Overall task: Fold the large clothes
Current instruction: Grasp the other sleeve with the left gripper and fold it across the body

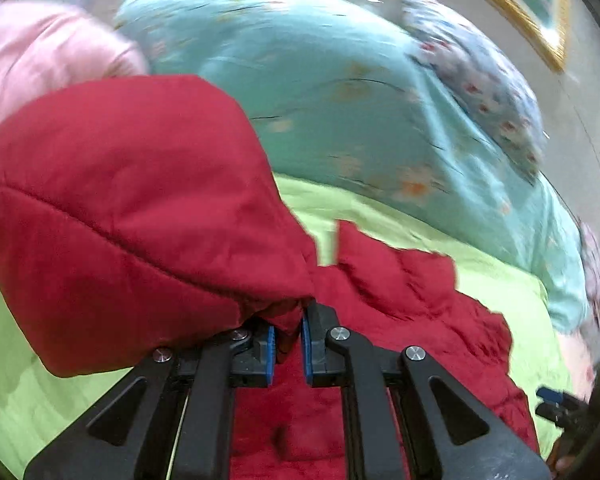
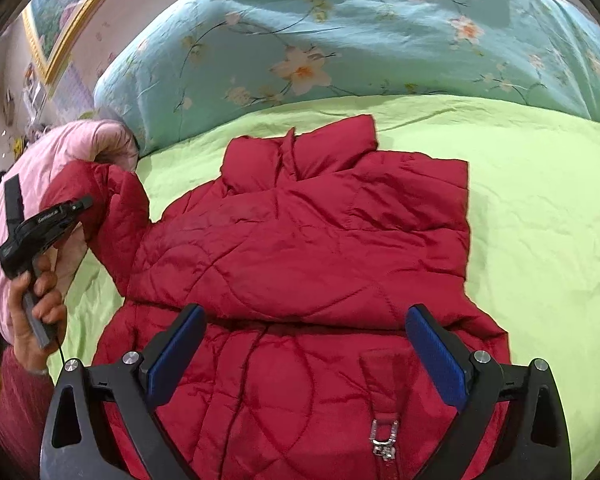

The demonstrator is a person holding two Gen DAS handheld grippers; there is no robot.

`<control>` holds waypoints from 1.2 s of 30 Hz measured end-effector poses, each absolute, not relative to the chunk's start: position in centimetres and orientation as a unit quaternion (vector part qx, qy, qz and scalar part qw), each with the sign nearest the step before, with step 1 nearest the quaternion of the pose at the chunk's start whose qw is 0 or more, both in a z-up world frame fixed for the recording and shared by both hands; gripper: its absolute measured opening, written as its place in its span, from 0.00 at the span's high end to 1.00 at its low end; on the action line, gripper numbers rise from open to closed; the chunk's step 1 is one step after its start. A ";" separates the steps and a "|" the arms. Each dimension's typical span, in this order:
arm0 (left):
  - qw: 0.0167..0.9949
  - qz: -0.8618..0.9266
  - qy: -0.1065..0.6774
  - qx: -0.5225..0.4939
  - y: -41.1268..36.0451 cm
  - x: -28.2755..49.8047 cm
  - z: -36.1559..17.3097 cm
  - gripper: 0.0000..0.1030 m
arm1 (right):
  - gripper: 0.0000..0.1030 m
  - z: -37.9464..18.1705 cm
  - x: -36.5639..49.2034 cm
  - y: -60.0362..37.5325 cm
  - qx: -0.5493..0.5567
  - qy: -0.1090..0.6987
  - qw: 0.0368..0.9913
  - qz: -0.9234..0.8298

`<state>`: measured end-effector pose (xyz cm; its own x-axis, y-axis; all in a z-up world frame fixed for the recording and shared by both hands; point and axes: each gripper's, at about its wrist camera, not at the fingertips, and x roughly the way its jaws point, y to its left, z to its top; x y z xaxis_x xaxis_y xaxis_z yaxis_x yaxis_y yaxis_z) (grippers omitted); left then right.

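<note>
A red quilted jacket [image 2: 300, 248] lies on the green bedsheet [image 2: 540, 208], its collar toward the far side and one sleeve folded across the chest. My left gripper [image 1: 289, 338] is shut on the jacket's left sleeve [image 1: 132, 208] and holds it raised above the bed; in the right wrist view it shows at the left [image 2: 85, 201], held by a hand, with the sleeve [image 2: 116, 216] lifted. My right gripper [image 2: 304, 328] is open and empty above the jacket's lower front, near the zipper [image 2: 384, 440]. It shows at the edge of the left wrist view [image 1: 550, 400].
A turquoise floral duvet [image 2: 360, 40] is bunched along the far side of the bed. A pink quilt [image 2: 40, 168] lies at the left, next to the raised sleeve. A floral pillow [image 1: 472, 76] rests on the duvet. A gold-framed picture [image 2: 56, 20] hangs on the wall.
</note>
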<state>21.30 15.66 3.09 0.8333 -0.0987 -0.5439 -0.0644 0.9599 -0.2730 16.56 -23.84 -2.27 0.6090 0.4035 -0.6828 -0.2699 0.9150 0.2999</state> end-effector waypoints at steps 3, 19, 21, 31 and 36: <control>0.952 -0.034 0.285 -0.102 12.0 21.4 4.0 0.93 | 0.03 -2.2 16.4 -24.9 0.097 0.396 0.895 0.183; 0.924 -0.091 0.352 0.120 -5.0 23.2 -2.8 0.90 | 0.03 -3.5 18.1 -30.9 0.191 0.399 0.884 0.154; 0.915 -0.088 0.363 0.152 -6.6 23.2 -4.2 0.90 | 0.03 -3.7 18.4 -31.4 0.201 0.400 0.881 0.154; 0.891 -0.087 0.347 0.281 -11.1 21.8 -7.3 0.76 | 0.03 -4.0 21.2 -32.0 0.252 0.404 0.858 0.193; 0.888 -0.093 0.345 0.291 -11.9 21.3 -7.5 0.76 | 0.02 -5.1 23.4 -31.4 0.304 0.414 0.825 0.234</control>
